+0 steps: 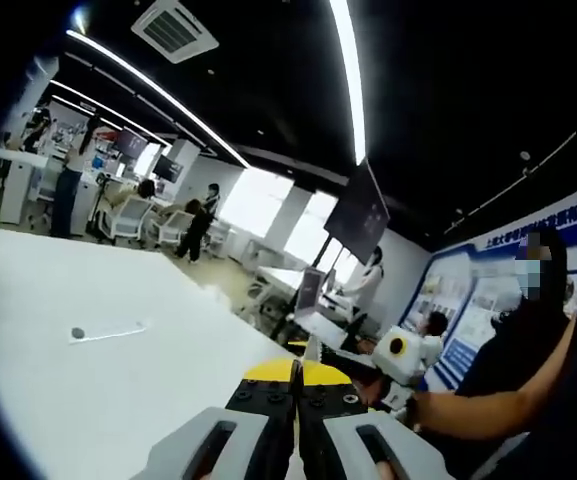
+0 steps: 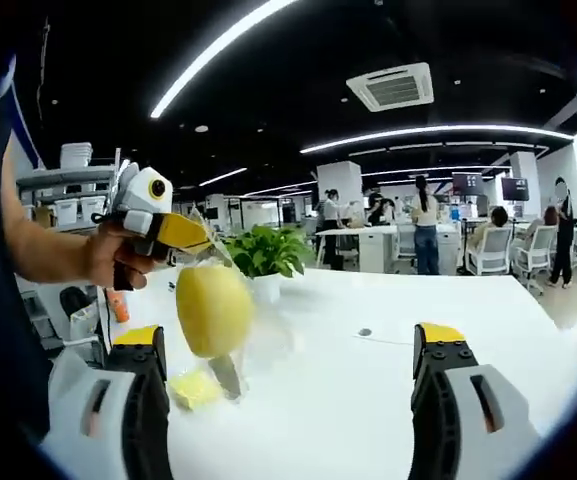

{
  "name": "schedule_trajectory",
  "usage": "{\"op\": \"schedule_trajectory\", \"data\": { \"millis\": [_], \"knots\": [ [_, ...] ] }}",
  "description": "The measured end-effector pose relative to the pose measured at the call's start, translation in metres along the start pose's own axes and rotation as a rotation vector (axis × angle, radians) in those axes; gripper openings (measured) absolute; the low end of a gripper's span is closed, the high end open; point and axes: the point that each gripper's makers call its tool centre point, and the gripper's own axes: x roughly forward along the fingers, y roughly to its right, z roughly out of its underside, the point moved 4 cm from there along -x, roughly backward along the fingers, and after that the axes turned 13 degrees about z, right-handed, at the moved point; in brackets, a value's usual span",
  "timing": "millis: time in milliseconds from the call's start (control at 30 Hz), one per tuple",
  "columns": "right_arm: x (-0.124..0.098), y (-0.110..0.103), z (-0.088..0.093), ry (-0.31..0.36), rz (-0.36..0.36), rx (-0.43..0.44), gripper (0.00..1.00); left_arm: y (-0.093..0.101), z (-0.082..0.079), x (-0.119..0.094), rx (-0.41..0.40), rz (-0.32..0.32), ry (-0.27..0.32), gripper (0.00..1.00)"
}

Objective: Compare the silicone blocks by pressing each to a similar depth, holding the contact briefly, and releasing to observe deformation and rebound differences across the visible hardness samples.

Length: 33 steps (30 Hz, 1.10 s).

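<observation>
The white counter [image 2: 388,400] extends ahead of both claws and carries the task items. In the left gripper view it spreads to the left of the claw, with a small dark dot [image 1: 78,332] well ahead and to the left.

Beyond the counter's far edge in the right gripper view stands a potted plant [image 2: 266,255], well ahead of the right claw.

The right claw [image 2: 288,345] is open: its two yellow-tipped jaws stand far apart with bare counter between them and nothing in the gap.

The left claw [image 1: 297,372] is closed: its jaws meet at the yellow tips, and no item is visible between them in its own view. In the right gripper view the left claw [image 2: 203,240] enters from the left, held in a hand [image 2: 118,258].

A yellow-green rounded block [image 2: 213,308] hangs directly below the left claw's tip, just inside the right claw's left jaw; whether the left claw touches it cannot be determined.

A smaller flat yellow block [image 2: 196,388] lies on the counter below it, beside the same jaw.
</observation>
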Motion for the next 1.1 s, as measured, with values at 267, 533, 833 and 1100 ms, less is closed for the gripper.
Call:
{"op": "schedule_trajectory", "data": {
  "millis": [267, 533, 833, 1100],
  "knots": [
    [-0.021, 0.015, 0.025, -0.037, 0.082, 0.012, 0.96, -0.024, 0.025, 0.008, -0.068, -0.053, 0.039, 0.0],
    [-0.038, 0.03, 0.062, -0.071, 0.152, 0.025, 0.96, -0.046, 0.063, 0.012, -0.141, -0.096, 0.018, 0.0],
    [-0.044, 0.032, 0.083, -0.102, 0.17, 0.051, 0.96, -0.077, 0.102, 0.014, -0.255, -0.175, 0.083, 0.0],
    [-0.05, 0.03, 0.095, -0.123, 0.176, 0.066, 0.96, -0.095, 0.132, 0.007, -0.356, -0.215, 0.1, 0.0]
  ]
}}
